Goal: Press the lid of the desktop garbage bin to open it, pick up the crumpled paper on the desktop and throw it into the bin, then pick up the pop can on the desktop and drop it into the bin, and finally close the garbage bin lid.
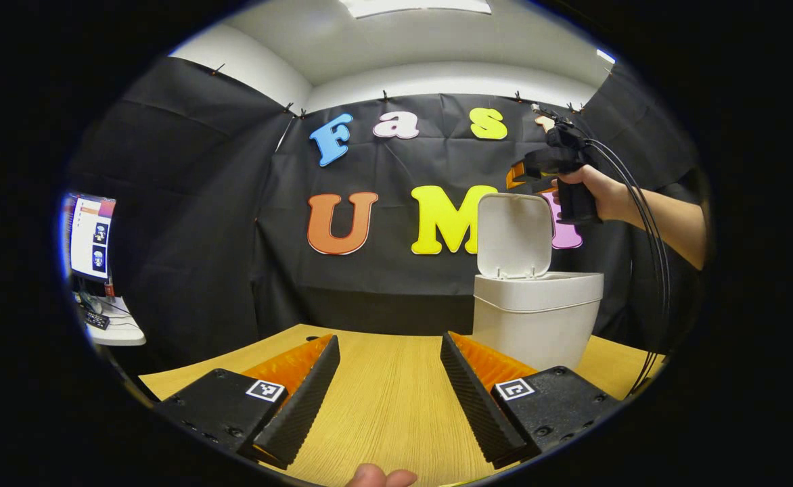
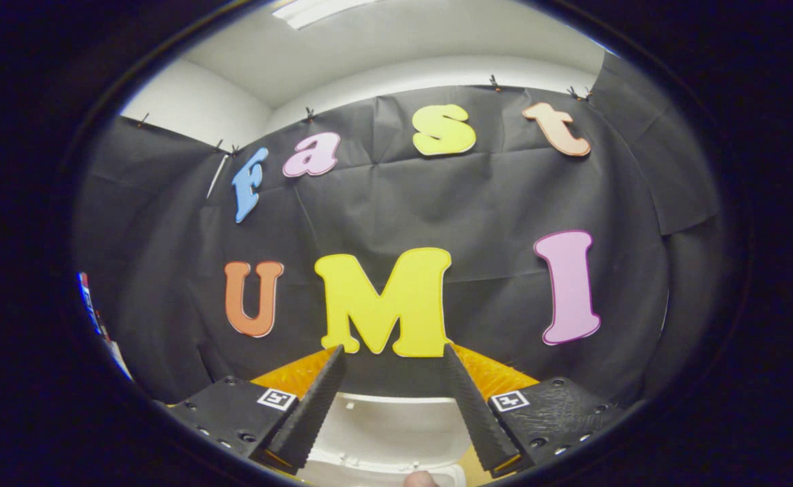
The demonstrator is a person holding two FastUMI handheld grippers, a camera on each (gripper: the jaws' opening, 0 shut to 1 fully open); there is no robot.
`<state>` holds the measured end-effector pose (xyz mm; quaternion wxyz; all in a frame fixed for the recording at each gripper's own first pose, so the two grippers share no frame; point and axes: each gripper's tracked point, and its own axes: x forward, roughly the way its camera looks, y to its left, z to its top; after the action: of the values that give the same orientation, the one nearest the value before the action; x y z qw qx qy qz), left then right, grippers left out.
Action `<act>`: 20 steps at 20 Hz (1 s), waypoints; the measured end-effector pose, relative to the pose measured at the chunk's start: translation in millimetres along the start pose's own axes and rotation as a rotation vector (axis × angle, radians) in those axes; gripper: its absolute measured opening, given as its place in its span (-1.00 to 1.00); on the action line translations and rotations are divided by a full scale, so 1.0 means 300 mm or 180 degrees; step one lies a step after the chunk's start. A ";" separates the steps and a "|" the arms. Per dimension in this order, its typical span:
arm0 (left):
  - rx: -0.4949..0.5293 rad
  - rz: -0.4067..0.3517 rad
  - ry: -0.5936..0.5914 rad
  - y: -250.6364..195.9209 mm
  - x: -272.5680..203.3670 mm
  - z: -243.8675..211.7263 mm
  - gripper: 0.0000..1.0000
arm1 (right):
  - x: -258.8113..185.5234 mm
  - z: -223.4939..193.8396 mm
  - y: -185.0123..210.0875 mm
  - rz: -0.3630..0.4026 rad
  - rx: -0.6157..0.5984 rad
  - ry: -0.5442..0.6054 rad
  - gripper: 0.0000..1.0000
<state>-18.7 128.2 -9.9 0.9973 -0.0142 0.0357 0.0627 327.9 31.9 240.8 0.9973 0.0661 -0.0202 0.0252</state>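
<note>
The white desktop bin (image 1: 538, 318) stands on the wooden table (image 1: 383, 406), to the right in the left gripper view, with its lid (image 1: 515, 237) swung upright. My left gripper (image 1: 390, 341) hovers low over the table, left of the bin, open with nothing between its fingers. A hand holds my right gripper (image 1: 538, 172) in the air just above and behind the raised lid. In the right gripper view, the right gripper (image 2: 393, 379) is open and holds nothing, and the white lid (image 2: 383, 433) lies close beneath its fingers.
At the far left, a monitor (image 1: 92, 237) sits on a small white desk (image 1: 116, 331). Black cables (image 1: 657, 270) hang from the right gripper down past the bin. The table's back edge runs close to the booth wall.
</note>
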 end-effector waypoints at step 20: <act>0.0040 -0.0180 -0.0034 -0.108 -0.015 0.016 0.93 | -0.178 -0.167 0.045 0.0238 -0.0098 0.0630 0.77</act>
<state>-18.6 95.8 -3.9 0.9989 -0.0087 0.0304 0.0343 275.6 49.4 190.6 0.9937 0.0470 0.0755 0.0685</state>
